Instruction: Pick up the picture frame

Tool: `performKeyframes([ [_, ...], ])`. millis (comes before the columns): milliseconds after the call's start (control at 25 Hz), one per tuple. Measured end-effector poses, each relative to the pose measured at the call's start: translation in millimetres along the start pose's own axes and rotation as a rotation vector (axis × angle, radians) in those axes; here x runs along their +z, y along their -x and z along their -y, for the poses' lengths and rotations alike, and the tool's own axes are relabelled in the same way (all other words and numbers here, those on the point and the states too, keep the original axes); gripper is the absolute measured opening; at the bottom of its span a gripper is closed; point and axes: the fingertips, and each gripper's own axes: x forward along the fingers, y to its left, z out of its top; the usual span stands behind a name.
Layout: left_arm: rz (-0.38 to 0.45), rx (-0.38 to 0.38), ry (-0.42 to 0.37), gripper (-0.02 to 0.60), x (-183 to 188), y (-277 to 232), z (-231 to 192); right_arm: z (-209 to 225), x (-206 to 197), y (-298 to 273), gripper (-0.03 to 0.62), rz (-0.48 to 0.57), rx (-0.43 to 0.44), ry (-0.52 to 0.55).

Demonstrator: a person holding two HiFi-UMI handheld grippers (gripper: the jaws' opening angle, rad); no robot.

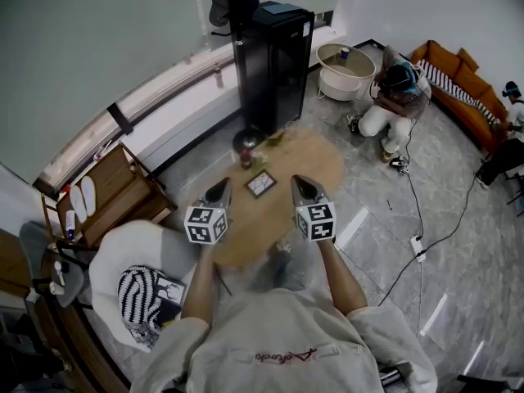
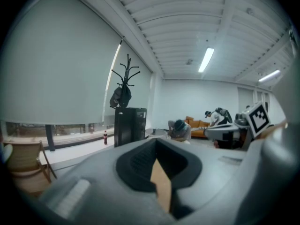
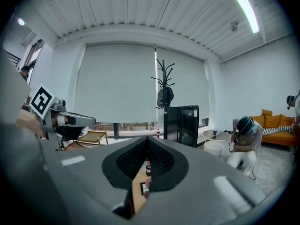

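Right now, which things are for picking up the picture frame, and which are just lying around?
For the job:
- picture frame, lying on the round table
- left gripper and right gripper, both shut, holding nothing

Just lying about:
- bottle
- black cabinet
- coat stand
- white tub
- orange sofa
- wooden chair

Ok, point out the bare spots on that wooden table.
The oval wooden table is bare to the right of the small dark picture frame, out to its rim, and at its near end. It is crowded at the far end, round the dark bottle and the clutter beside it.
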Motion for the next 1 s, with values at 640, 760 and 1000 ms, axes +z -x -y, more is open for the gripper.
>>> performKeyframes([
  [640,-0.016,0.035,0.022,0.002,41.5,-125.9,-41.8,90.9,32.0,-107.0,0.006,-0.021,0.037,-0.023],
  [760,-0.021,0.046,0.026,0.002,47.6,-154.4,-51.2,109.6,35.7,-130.6,0.006,-0.025,0.049,-0.023],
  [1000,-0.028,0.059,0.033,0.002,58.1,-216.2,-71.1,152.3,43.5,-180.8,0.006,-0.036,0.061,-0.023],
])
